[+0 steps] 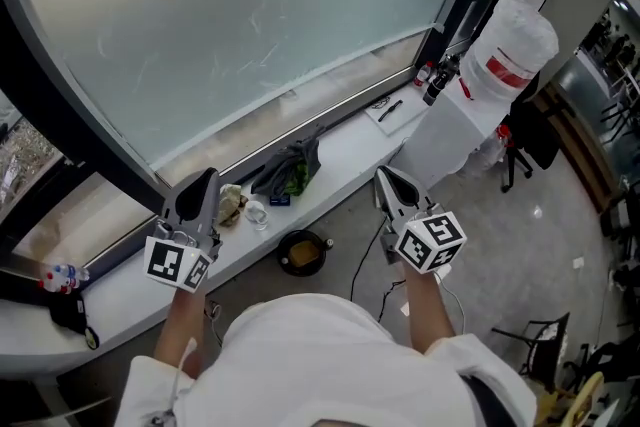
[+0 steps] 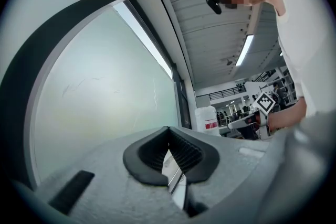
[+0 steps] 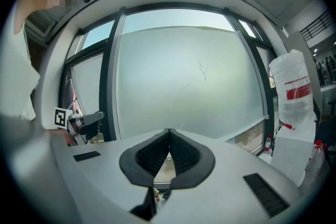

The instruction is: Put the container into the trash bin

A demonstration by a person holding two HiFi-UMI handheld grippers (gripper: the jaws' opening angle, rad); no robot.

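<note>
In the head view a small clear container [image 1: 257,213] stands on the white window ledge [image 1: 345,150], between a crumpled wad [image 1: 232,203] and a dark cloth [image 1: 290,165]. Below the ledge, on the floor, sits a round black trash bin [image 1: 303,253] with something yellowish inside. My left gripper [image 1: 209,177] is raised over the ledge, left of the container, shut and empty. My right gripper [image 1: 384,175] is held to the right of the bin, also shut and empty. Both gripper views look level at the frosted window, with the left gripper [image 2: 168,129] and the right gripper [image 3: 169,131] closed tip to tip.
A tall white unit with a plastic-wrapped top [image 1: 505,55] stands at the ledge's right end, with small bottles [image 1: 437,75] beside it. A black cable [image 1: 365,255] trails over the grey floor. A dark chair [image 1: 525,140] stands further right.
</note>
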